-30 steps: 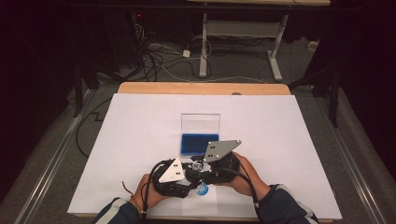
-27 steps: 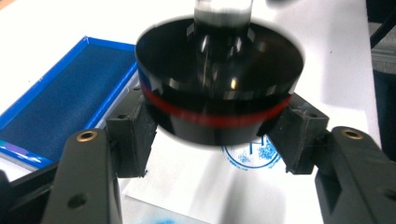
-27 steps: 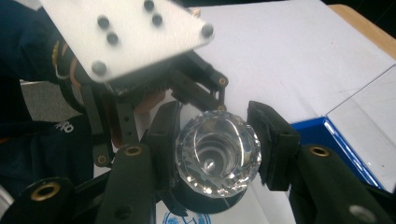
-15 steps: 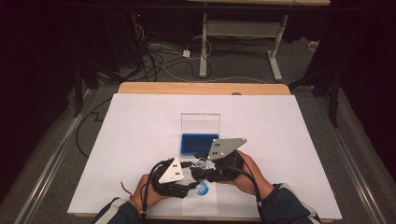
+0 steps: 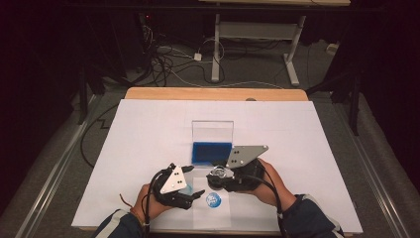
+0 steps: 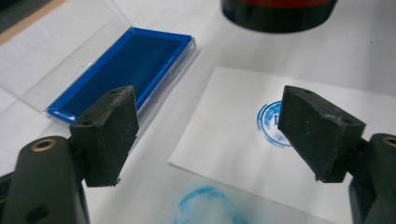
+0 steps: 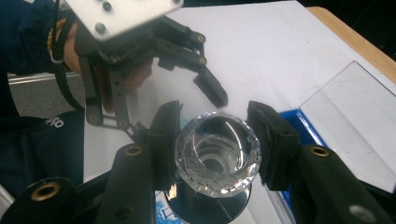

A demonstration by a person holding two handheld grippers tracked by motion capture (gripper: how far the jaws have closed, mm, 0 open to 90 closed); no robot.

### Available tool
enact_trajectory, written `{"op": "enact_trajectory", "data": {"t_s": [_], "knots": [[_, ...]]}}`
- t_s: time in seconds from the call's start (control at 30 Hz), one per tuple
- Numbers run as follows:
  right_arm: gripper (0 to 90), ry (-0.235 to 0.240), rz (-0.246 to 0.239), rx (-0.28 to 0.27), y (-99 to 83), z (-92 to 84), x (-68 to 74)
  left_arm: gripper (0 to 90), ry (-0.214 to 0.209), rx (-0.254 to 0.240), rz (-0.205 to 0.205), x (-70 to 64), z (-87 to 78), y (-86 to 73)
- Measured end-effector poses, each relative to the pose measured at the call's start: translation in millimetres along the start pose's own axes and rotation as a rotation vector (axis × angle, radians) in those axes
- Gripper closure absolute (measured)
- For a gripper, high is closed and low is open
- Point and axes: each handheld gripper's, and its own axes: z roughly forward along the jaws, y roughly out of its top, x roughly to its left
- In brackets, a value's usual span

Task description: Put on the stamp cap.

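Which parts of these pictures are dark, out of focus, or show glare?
High view: the floor around the white table is dim. Left gripper view: the blue ink pad is fairly sharp, the dark round thing at the top edge blurred. Right gripper view: the faceted crystal knob glints with reflections; the left gripper behind it is soft.

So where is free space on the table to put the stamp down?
Free: the white sheet left of the ink pad, and right of the right gripper. Crowded: near edge, where the stamp, paper and left gripper sit.
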Motion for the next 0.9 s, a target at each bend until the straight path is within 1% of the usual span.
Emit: {"op": "enact_trajectory", "data": {"t_s": [0.07,0.1,0.37,0.57,0.7,0.9], "knots": [[56.2,0.001,0.000,0.001,-0.8,-1.7,-1.3,16.5,0.035,0.005,0.004,1.4,-4.1,-3.0],[56.2,-0.001,0.000,0.002,-1.3,-2.6,-1.7,14.7,0.043,0.004,0.006,2.6,-6.8,-5.2],[56.2,-0.019,0.011,0.006,-6.4,-9.1,-7.0,14.7,0.096,-0.026,-0.034,15.1,-30.2,-19.9],[56.1,-0.039,0.021,0.003,-9.7,-16.2,-9.0,14.7,0.135,-0.026,-0.057,20.6,-48.5,-33.3],[56.2,-0.052,0.027,0.002,-13.2,-22.5,-11.3,14.7,0.161,-0.011,-0.075,22.5,-58.5,-43.5],[56.1,-0.072,0.036,0.005,-18.3,-30.4,-15.2,14.7,0.182,0.006,-0.096,23.1,-68.6,-56.6]]}}
